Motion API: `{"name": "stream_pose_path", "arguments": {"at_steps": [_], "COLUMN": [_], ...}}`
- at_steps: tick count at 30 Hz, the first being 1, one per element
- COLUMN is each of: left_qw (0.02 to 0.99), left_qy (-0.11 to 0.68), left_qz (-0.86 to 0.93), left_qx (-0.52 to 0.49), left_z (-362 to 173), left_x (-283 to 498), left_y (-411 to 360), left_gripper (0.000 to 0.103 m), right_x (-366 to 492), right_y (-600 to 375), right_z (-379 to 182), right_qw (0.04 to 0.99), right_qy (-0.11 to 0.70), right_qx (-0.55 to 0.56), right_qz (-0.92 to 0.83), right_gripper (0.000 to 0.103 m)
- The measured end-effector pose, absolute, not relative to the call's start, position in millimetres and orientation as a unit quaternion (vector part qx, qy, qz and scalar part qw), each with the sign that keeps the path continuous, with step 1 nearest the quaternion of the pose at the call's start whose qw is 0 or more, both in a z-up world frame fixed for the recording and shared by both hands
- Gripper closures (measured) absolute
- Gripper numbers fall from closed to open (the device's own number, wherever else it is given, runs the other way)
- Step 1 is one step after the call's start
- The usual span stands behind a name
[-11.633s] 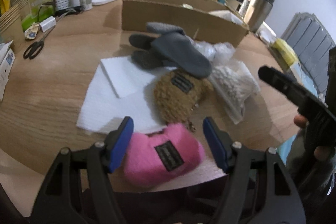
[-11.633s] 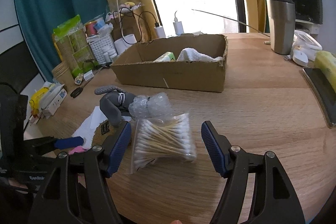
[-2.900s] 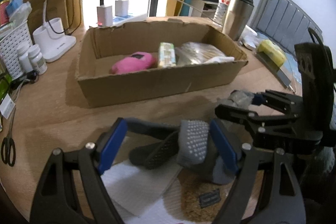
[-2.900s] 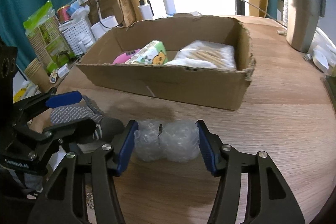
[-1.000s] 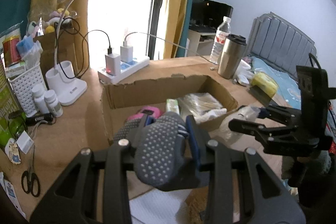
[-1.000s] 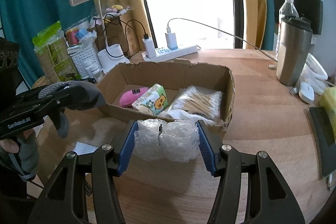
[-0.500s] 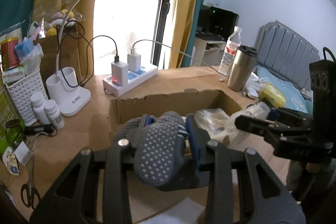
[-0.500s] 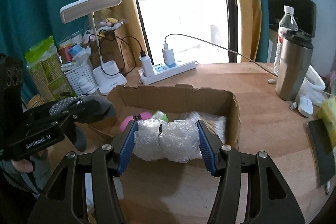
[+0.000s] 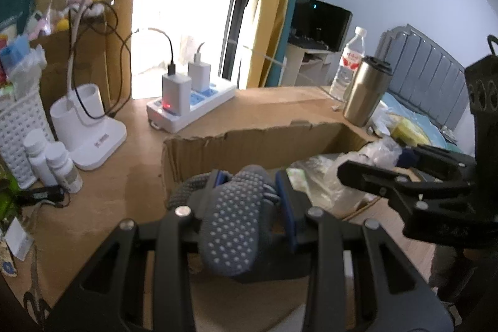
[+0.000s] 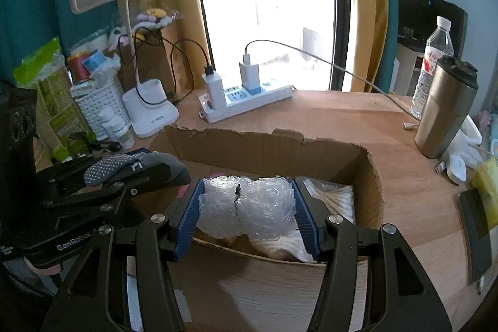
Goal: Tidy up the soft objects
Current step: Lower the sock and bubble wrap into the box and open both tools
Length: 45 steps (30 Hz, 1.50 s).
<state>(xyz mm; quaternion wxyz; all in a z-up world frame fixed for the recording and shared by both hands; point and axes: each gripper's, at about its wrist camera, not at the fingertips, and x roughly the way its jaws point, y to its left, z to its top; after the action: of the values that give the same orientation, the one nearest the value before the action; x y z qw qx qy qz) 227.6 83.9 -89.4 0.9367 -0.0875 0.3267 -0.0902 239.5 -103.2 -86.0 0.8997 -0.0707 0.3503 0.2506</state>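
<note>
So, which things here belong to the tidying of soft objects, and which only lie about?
Belong to the job:
- grey glove in the left tool
- bubble wrap in the right tool
- cardboard box
- cotton swabs in the box

Only lying about:
- power strip
- desk lamp
- steel tumbler
- water bottle

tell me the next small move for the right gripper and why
Probably lower a little and open the jaws. The right gripper is shut on the bubble wrap bundle, which hangs just over the near wall of the cardboard box, above the items already inside.
</note>
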Motion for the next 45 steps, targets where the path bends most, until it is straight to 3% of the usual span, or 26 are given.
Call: {"name": "stream_pose_path", "arguments": {"at_steps": [13, 34, 38, 40, 45], "left_qw": [0.916, 0.922, 0.922, 0.923, 0.924], "left_qy": [0.371, 0.365, 0.364, 0.363, 0.358], "left_qz": [-0.119, -0.108, -0.110, -0.111, -0.116], "left_qx": [-0.096, -0.066, -0.065, -0.064, -0.074], "left_z": [-115, -118, -118, -118, -117], "left_x": [251, 251, 250, 250, 248], "left_y": [84, 76, 74, 75, 78], "left_gripper": [0.066, 0.065, 0.061, 0.055, 0.054], "right_x": [262, 262, 261, 261, 265], "right_y": [-92, -93, -95, -97, -104], "right_z": [-115, -123, -123, -122, -117], "right_qw": [0.883, 0.879, 0.880, 0.879, 0.880], "right_qy": [0.405, 0.420, 0.416, 0.417, 0.413], "right_qx": [-0.065, -0.055, -0.049, -0.046, -0.038], "right_qz": [0.230, 0.220, 0.225, 0.227, 0.233], "right_gripper": [0.044, 0.044, 0.044, 0.043, 0.043]}}
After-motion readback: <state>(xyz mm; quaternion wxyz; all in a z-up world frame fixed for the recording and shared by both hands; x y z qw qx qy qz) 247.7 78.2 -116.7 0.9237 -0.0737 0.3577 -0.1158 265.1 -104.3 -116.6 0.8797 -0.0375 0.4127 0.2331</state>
